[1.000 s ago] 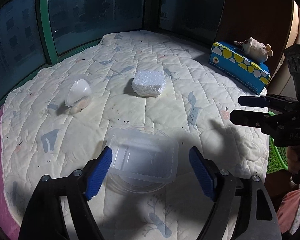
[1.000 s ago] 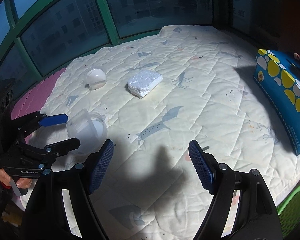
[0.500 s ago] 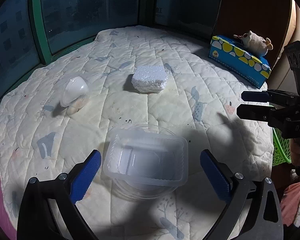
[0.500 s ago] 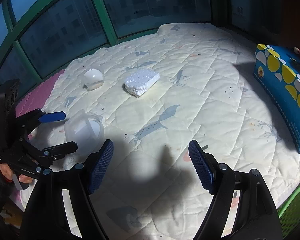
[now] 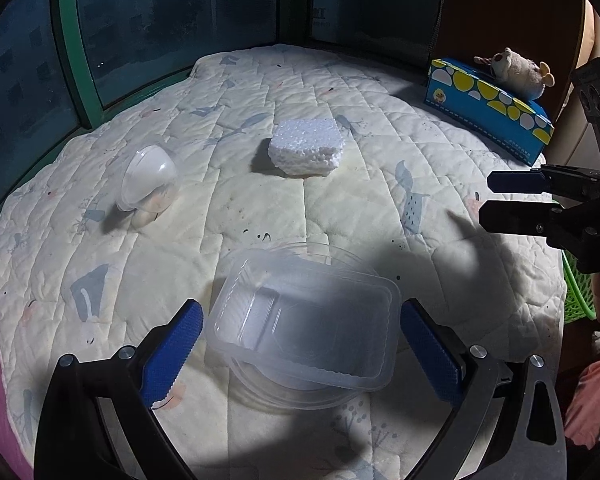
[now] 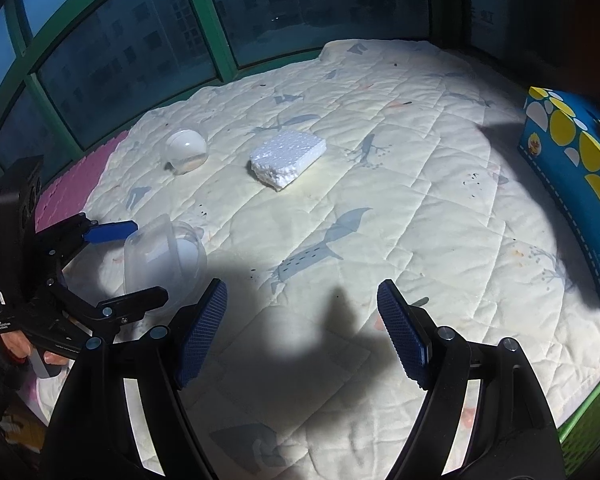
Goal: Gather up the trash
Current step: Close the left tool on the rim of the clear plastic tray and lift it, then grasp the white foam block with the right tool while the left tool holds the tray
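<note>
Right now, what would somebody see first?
Probably the clear plastic container lying between the wide-open fingers of the left claw, near the quilt's front edge. Next, the white foam block mid-quilt, and the blue-and-yellow tissue box at the far right.

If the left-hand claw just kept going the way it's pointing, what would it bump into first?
Most likely the clear plastic tray. It sits between the open fingers of the left gripper, stacked on a round clear lid on the quilt.

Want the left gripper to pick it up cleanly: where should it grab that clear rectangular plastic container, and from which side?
Grip the clear rectangular container across its two short end walls, coming down from above. The open left gripper already straddles those ends without touching them. The thin walls look flexible, so close gently just under the stiffer rim.
</note>
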`<action>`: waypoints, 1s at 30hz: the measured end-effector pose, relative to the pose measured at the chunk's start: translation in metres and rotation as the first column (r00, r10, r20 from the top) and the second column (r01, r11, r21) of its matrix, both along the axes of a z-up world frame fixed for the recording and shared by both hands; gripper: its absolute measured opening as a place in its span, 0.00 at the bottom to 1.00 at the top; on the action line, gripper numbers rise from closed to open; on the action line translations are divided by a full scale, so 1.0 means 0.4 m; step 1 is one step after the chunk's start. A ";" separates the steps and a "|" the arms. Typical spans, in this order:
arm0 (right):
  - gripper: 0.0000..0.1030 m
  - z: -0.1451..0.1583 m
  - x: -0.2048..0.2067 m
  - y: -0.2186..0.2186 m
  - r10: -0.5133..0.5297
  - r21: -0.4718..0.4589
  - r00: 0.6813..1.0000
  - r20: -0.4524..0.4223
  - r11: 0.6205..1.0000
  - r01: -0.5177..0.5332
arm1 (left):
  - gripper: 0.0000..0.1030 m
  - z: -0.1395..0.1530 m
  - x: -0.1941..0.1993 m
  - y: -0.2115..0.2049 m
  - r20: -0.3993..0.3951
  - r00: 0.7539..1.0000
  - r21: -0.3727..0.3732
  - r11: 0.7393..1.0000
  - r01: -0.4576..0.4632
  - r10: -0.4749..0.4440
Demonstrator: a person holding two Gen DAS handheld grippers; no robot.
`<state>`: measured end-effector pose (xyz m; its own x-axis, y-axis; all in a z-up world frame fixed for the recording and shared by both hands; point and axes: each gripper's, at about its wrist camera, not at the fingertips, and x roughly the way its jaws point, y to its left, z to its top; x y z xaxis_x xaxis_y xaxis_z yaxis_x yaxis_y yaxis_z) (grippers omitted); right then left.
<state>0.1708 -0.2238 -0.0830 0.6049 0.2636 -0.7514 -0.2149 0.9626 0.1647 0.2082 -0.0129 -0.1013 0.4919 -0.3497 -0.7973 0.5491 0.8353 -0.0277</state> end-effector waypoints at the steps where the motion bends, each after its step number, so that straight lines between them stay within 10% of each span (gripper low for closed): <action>1: 0.75 0.000 0.001 0.002 0.001 -0.002 1.000 0.000 1.000 -0.001 | 0.93 0.002 0.001 0.002 -0.004 1.000 -0.005 1.000 0.000 0.000; 30: 0.75 0.000 0.159 0.069 0.028 0.020 0.999 -0.026 0.999 -0.027 | 0.87 0.134 -0.039 0.103 0.101 0.992 -0.096 0.993 -0.069 0.078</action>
